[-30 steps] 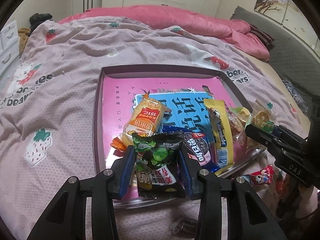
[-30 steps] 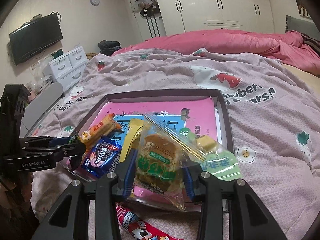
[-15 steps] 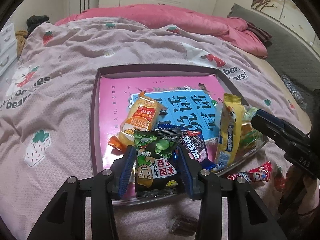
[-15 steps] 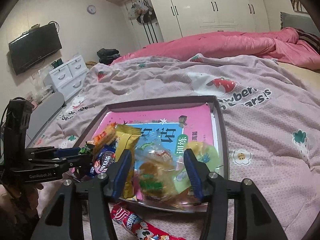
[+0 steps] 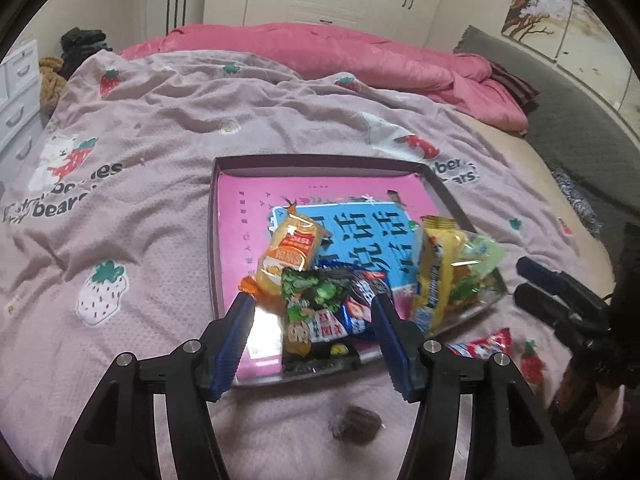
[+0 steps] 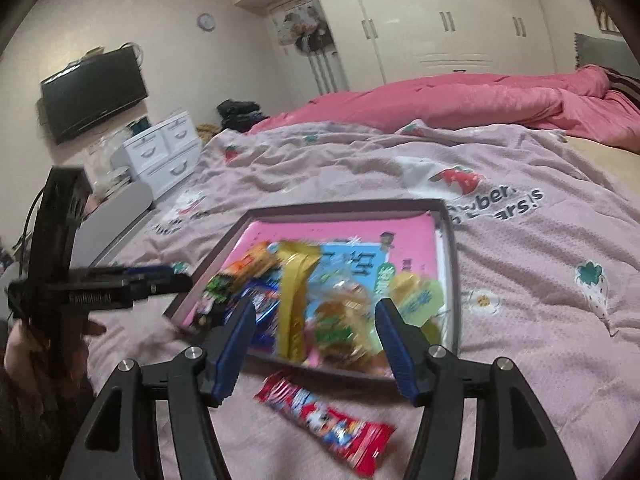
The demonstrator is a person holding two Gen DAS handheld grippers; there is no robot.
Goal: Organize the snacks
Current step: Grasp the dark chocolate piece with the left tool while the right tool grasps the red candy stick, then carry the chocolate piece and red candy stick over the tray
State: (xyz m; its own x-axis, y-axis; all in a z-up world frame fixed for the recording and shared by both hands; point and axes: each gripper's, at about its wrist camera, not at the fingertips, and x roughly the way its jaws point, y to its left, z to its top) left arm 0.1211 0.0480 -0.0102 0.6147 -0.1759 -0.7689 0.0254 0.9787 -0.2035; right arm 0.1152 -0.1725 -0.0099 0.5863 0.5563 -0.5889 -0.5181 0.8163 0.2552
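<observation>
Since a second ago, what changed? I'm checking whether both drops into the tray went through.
Both let go. The left tongs released the green-black packet, the right tongs the clear cookie bag; both packs now lie in the tray, and both pairs of tongs are opening and backing off. The tray, the red packet and the dark candy on the quilt stayed put.

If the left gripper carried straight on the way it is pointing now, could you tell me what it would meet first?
Most likely the black and green snack packet lying at the near edge of the tray. It sits between the opening jaws of the left gripper, untouched by either pad, though depth is hard to judge.
</observation>
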